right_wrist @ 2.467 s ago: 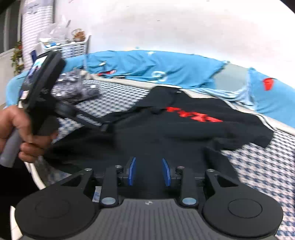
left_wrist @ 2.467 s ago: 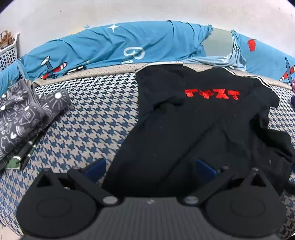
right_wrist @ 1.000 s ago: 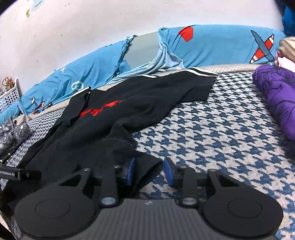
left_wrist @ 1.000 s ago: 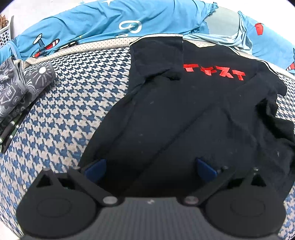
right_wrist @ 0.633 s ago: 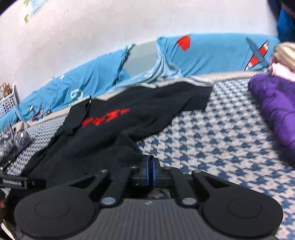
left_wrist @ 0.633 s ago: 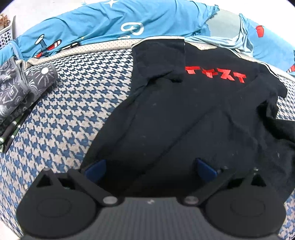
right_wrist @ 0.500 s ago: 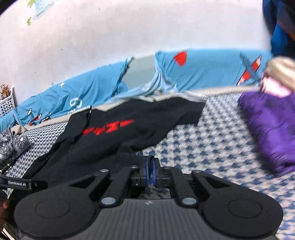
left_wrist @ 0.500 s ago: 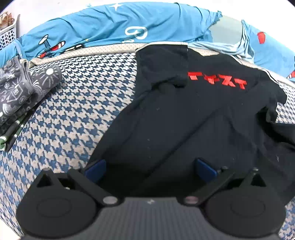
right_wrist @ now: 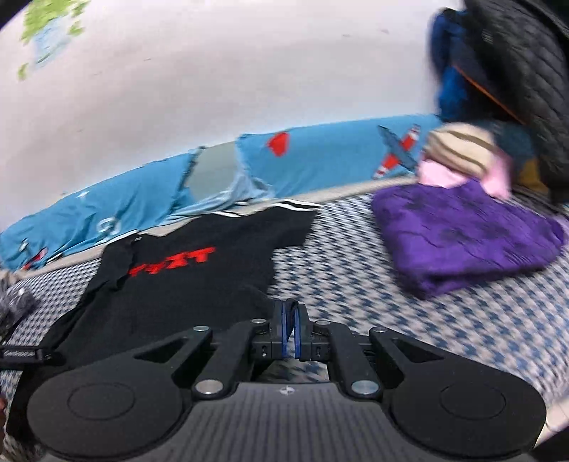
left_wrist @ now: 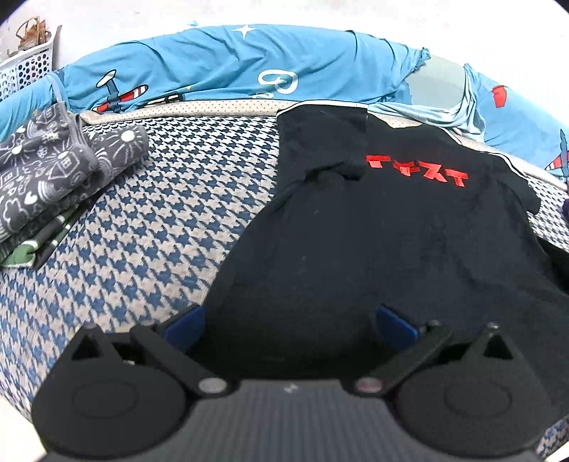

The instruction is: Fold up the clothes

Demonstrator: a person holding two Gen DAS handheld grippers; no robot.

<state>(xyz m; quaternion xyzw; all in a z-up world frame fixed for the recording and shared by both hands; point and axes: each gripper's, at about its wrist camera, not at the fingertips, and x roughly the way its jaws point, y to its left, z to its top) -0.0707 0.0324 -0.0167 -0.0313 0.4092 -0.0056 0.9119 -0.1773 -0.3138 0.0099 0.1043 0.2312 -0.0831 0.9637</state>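
2 pads of right hand-held gripper [right_wrist: 291,328] pinching black shirt [right_wrist: 185,284]

Both views are evenly and fairly brightly lit, with no hard shadows or glare. The left wrist view is sharp at centre, though the black T-shirt [left_wrist: 391,231] swallows detail. Fisheye distortion bows the far edges and darkens the corners. The right wrist view is motion-blurred, worst on the purple garment [right_wrist: 469,231] at right.

White wall [right_wrist: 213,89] before me, green decal [right_wrist: 49,28] upper left, houndstooth bed cover [left_wrist: 142,227], blue airplane-print sheet [left_wrist: 220,67] along my wall, white basket [left_wrist: 26,69].
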